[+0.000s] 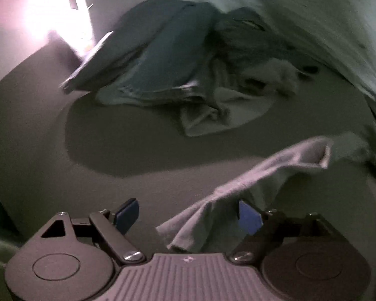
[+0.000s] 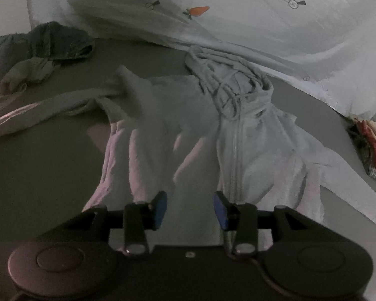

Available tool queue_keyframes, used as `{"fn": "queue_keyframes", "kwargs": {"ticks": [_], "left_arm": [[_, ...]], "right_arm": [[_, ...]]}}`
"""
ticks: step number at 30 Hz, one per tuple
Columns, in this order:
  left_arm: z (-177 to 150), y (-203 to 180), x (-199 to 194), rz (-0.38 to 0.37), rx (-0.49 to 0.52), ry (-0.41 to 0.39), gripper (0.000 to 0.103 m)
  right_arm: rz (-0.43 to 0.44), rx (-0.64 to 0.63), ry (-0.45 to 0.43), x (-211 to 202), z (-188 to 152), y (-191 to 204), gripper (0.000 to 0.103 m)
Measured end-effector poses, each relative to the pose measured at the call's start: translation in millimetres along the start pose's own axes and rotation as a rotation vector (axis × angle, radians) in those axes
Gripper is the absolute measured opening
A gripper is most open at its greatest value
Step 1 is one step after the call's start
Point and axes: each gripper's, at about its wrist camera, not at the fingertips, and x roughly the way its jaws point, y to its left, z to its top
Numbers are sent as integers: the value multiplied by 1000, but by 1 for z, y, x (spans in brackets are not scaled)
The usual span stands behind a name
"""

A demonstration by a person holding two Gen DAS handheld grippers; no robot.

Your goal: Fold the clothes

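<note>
Left wrist view: the left gripper (image 1: 188, 215) has its blue-padded fingers spread wide and holds nothing. A sleeve (image 1: 250, 188) of the grey hoodie runs from just beside the right-hand finger up and away to the right, so its long axis slants off toward the hoodie's body, which lies outside this view. The sleeve's loose end lies between the fingers, nearer the right one; whether it touches that pad I cannot tell. Beyond the sleeve, well apart across bare grey bed surface (image 1: 62, 150), sits a heap of clothes (image 1: 175, 62), bluish and pale pieces tangled together. A bright glare fills the far left corner.

Right wrist view: the right gripper (image 2: 190, 209) is also wide apart and empty, poised over the hem of the hoodie (image 2: 188, 130). The hoodie lies spread front-up on the bed, its zip running straight away from the gripper to the hood and drawcords at the far end. One sleeve stretches left of the body, the other trails right. Past the hood rises a carrot-print quilt (image 2: 238, 25); left of the hood lies a dark crumpled garment (image 2: 57, 40).

Judging by this, the right gripper is nearer the body, the left nearer the sleeve.
</note>
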Motion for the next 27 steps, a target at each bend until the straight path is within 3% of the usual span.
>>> {"fn": "queue_keyframes", "kwargs": {"ticks": [16, 17, 18, 19, 20, 21, 23, 24, 27], "left_arm": [[-51, -43, -22, -29, 531, -151, 84], [-52, -46, -17, -15, 537, -142, 72], [-52, -48, -13, -1, 543, -133, 50], [-52, -51, -9, 13, 549, -124, 35], [-53, -53, -4, 27, 554, -116, 5], [-50, -54, -2, 28, 539, -104, 4], [-34, -45, -14, -51, 415, -73, 4], [-23, -34, -25, -136, 307, -50, 3], [2, 34, -57, -660, -214, -12, 4]], "right_arm": [[-8, -11, 46, 4, -13, 10, 44], [-5, -16, 52, 5, -15, 12, 44], [-2, -19, 59, 7, -16, 14, 44], [5, -17, 70, 10, -18, 15, 44], [11, -14, 81, 12, -20, 16, 44], [17, -7, 92, 14, -21, 15, 44], [27, 11, 112, 18, -24, 14, 44], [30, 21, 121, 20, -25, 12, 44], [26, 43, 131, 20, -28, 7, 44]]}}
